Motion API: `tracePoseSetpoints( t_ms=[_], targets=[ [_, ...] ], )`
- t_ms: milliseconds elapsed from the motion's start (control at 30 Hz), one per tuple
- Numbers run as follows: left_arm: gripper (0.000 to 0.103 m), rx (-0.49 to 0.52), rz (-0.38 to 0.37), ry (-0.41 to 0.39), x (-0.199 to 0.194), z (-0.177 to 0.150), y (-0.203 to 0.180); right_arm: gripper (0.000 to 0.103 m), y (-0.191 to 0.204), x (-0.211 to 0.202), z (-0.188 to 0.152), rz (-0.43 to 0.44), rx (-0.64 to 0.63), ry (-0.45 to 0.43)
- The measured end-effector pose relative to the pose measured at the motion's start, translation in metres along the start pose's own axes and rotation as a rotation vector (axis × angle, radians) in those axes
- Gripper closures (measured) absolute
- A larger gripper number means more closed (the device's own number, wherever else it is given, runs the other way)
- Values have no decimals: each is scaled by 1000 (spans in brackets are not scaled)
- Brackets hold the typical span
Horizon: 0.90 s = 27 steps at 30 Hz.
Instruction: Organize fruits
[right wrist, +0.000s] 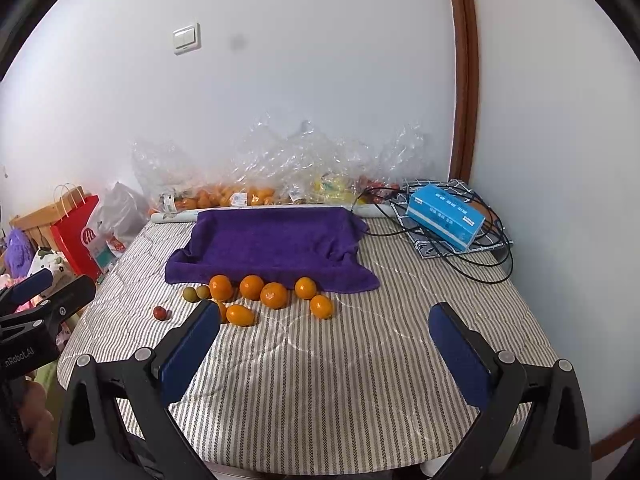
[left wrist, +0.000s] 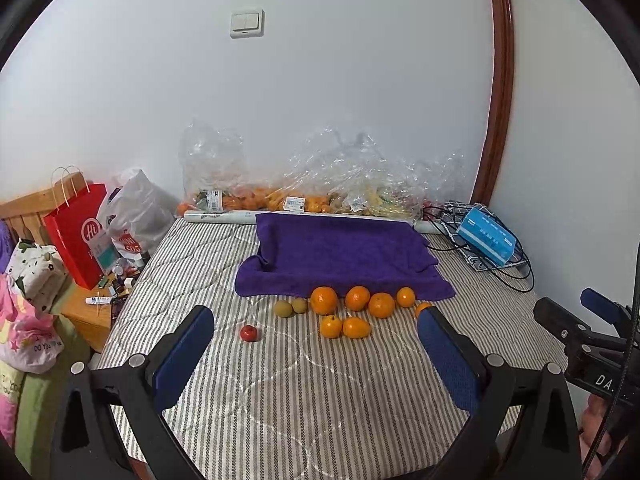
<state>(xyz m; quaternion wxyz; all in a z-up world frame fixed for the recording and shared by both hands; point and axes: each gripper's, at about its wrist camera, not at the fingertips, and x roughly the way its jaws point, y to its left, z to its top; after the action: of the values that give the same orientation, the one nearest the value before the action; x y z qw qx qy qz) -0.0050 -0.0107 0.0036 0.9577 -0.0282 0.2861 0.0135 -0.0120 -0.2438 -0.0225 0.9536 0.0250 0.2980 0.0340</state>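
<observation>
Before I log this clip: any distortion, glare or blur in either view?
Left wrist: fisheye bends the door frame, black corners, plastic bags glint, fruit sharp. Right wrist: same bowing, a dark smudge over the wall, soft even light, oranges in focus.

red paper bag (left wrist: 76, 236) stands left of bed | blue tissue box (right wrist: 445, 216) lies on black cables (right wrist: 492, 264), far right corner | light switch (left wrist: 247, 23) on wall

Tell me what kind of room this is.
Probably a bedroom in a home: a grey striped quilted mattress fills the view, a wooden nightstand stands beside it, and a white wall light switch hangs above.
</observation>
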Motion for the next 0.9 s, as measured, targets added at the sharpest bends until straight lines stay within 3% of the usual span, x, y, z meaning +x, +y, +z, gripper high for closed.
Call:
tracePoseSetpoints(
  t_ms=[900],
  targets=[
    [0,6,3,-5,-4,1,-4,1,-1,-8,-2,10,5,-18]
  ],
)
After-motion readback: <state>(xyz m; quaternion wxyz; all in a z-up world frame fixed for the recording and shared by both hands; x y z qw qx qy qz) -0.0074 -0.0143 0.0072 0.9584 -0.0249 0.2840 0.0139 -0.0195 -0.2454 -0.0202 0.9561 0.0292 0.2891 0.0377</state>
